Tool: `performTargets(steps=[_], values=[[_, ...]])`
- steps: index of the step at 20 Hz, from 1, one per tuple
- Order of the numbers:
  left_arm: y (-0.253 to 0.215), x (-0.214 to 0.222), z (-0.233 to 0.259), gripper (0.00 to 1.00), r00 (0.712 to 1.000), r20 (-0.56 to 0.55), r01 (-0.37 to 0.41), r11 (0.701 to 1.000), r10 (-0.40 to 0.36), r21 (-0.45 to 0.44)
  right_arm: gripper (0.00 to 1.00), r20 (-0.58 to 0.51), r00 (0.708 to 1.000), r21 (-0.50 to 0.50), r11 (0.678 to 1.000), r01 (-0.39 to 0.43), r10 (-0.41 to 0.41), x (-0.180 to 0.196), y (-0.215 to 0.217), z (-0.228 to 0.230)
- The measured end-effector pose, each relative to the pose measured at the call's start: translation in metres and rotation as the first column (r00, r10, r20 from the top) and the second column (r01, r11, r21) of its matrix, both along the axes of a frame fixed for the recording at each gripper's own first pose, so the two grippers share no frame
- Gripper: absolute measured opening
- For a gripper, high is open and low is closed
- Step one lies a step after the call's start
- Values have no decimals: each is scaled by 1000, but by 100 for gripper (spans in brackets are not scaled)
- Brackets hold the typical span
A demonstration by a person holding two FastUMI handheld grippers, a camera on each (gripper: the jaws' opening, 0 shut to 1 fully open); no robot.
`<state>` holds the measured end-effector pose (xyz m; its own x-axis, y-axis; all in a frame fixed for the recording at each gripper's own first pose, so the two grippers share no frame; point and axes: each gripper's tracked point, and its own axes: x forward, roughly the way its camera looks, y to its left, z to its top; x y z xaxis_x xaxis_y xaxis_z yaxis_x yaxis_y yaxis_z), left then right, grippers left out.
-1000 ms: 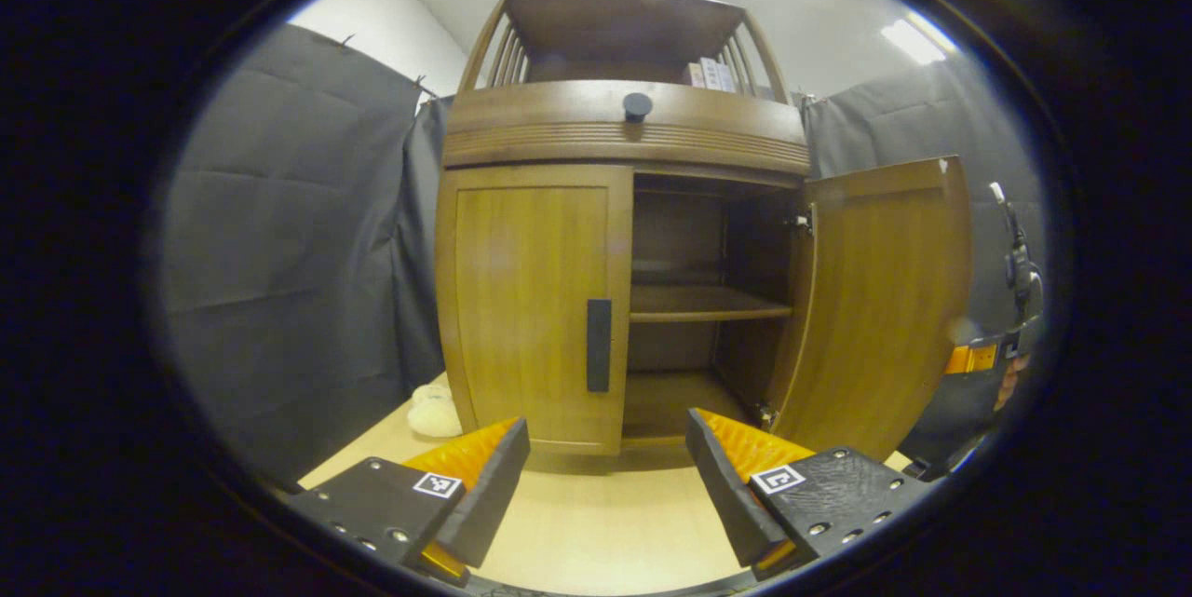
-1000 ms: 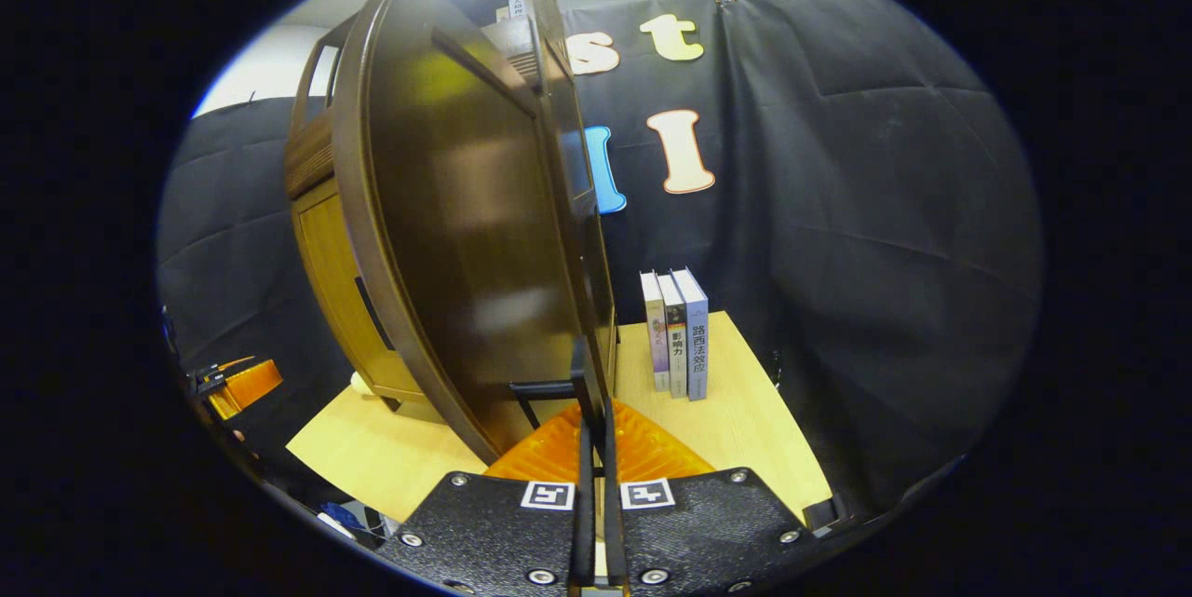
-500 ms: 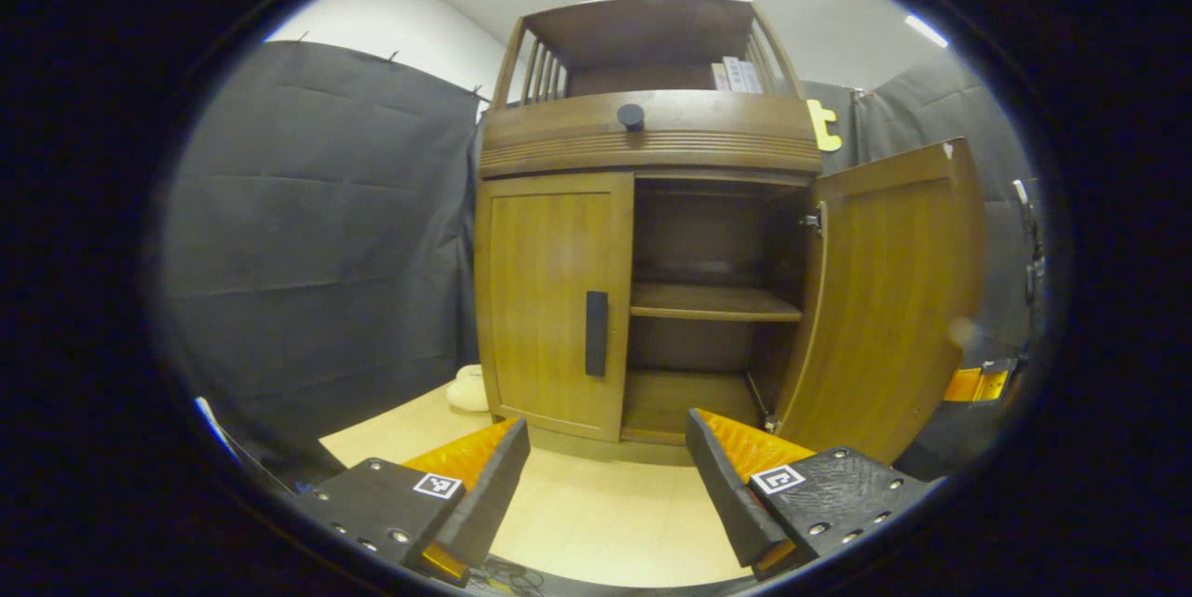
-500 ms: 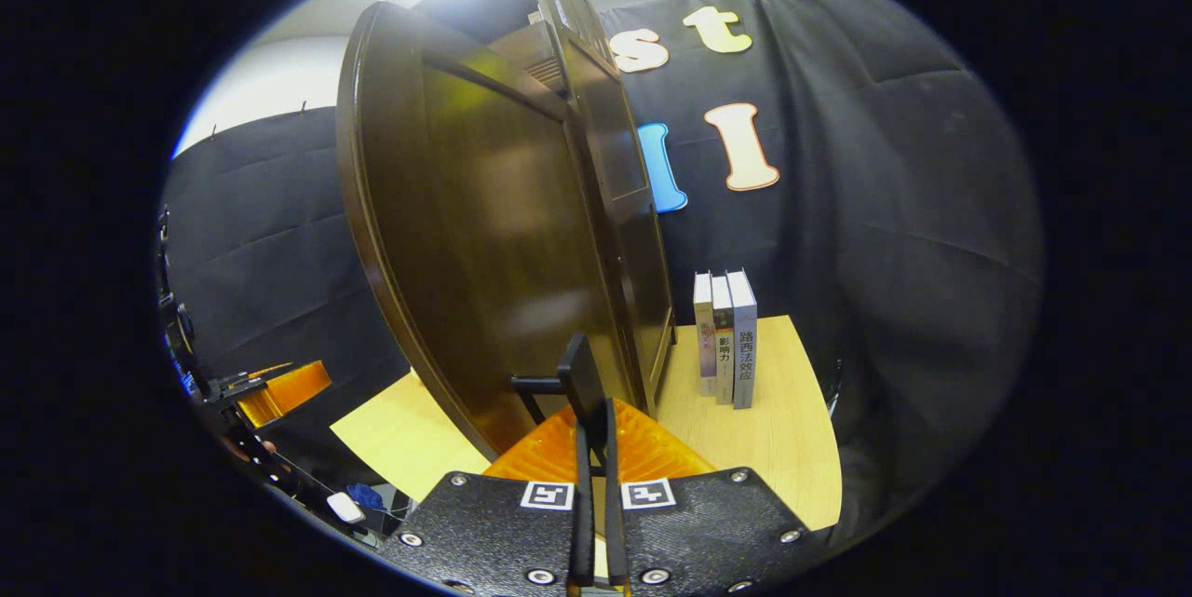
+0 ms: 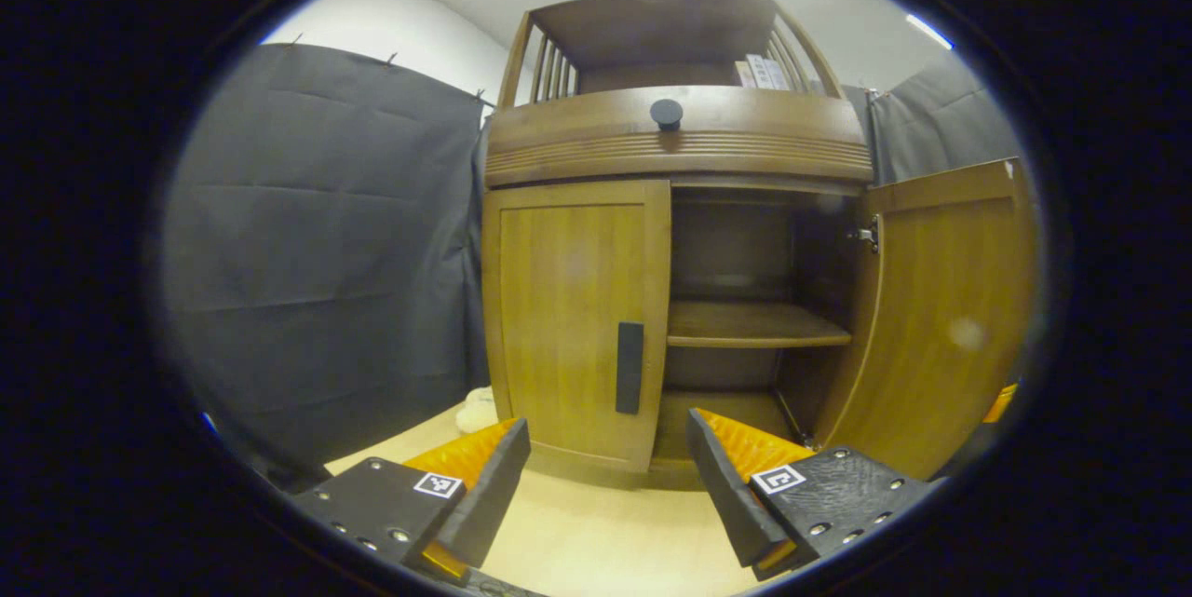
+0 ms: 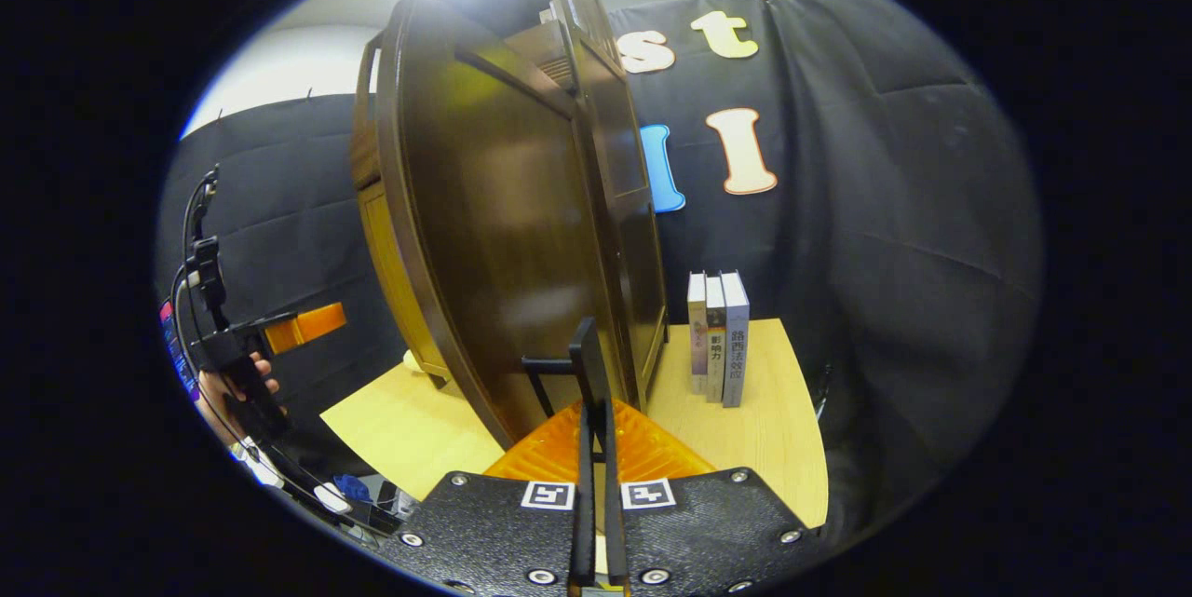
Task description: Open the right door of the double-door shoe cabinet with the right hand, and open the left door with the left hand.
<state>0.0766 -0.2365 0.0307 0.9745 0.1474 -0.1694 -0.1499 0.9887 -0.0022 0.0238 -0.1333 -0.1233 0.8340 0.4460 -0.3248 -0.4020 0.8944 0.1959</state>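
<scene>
The wooden shoe cabinet stands on a light table. Its left door is closed, with a black vertical handle at its inner edge. The right door stands swung out, and two bare shelves show inside. My left gripper is open, low in front of the left door and apart from it. In the right gripper view the right door's dark face looms close. My right gripper is shut on that door's black handle. The left gripper, held in a hand, shows far left.
Three books stand upright on the table to the right of the cabinet. A small white soft object lies by the cabinet's left foot. A round black knob sits on the drawer front above the doors. Black cloth surrounds the booth.
My left gripper has come nearer the cabinet, so the left door and its handle look larger. The right gripper keeps its hold on the right door's handle; the door stays swung out.
</scene>
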Motion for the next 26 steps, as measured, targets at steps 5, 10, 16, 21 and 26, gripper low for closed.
performTargets(steps=[5,10,16,21,26], values=[[10,72,0,100,992,28,122,992,-123,28,4,-17,972,-67,970,234,-236,-22,-42,-5],[5,140,-19,100,971,44,234,972,-236,36,0,36,881,-98,875,473,-472,-47,-69,9],[-2,186,-54,92,941,37,337,941,-336,-18,85,72,775,-109,768,631,-627,-89,-53,19],[-6,206,-68,73,910,37,412,911,-412,11,94,45,752,-142,741,656,-658,-114,-17,16],[-6,209,-70,14,919,71,392,919,-389,-45,94,38,786,-167,771,614,-617,-115,22,18]])
